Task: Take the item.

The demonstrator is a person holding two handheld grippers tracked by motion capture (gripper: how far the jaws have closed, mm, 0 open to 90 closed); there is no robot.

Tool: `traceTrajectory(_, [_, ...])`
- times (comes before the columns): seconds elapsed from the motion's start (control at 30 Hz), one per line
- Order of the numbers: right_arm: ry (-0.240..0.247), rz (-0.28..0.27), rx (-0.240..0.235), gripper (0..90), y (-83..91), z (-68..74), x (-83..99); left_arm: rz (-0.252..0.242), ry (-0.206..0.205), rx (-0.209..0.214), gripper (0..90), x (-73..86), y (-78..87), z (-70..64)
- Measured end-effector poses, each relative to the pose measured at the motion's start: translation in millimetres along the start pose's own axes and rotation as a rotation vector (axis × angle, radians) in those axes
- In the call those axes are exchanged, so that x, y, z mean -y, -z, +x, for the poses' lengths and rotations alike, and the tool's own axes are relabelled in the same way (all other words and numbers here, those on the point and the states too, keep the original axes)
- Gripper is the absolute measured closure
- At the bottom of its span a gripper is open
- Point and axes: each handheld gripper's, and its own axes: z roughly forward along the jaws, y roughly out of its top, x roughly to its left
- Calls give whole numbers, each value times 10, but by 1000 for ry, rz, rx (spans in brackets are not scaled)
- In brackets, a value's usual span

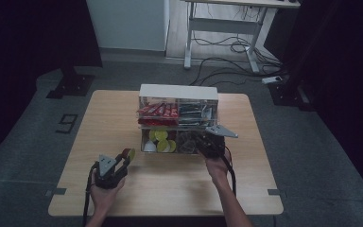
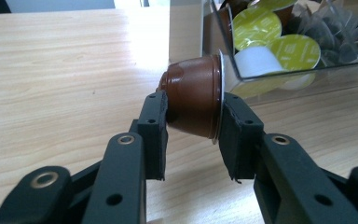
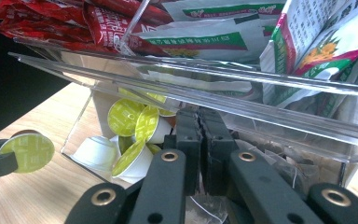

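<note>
Left gripper [image 2: 191, 116]: jaws clamped on a brown coffee capsule [image 2: 193, 95], held on its side above the tabletop [image 2: 65, 70], just left of the clear organiser [image 1: 178, 118]; the high view showed its place at the near left [image 1: 123, 158]; the right gripper view showed the capsule's green foil lid [image 3: 26, 151], hidden in the left gripper view. Right gripper [image 3: 200, 140]: jaws pressed together, holding nothing, at the organiser's lower tray among teabags [image 3: 279, 163]; green-lidded capsules [image 3: 135, 123] lay to their left; red sachets [image 3: 74, 18] filled the upper tier.
</note>
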Motion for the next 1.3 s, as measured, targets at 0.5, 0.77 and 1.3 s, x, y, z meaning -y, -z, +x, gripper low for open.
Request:
traceTrajectory(0.5, [-1, -3, 1, 865, 6, -6, 4, 73, 2, -11, 646, 156, -5, 87])
traceTrajectory(0.77, [-4, -2, 2, 864, 0, -5, 11, 105, 5, -12, 645, 211, -2, 129])
traceTrajectory(1.3, [-5, -2, 2, 862, -10, -10, 16, 150, 20, -37, 640, 269, -55, 195])
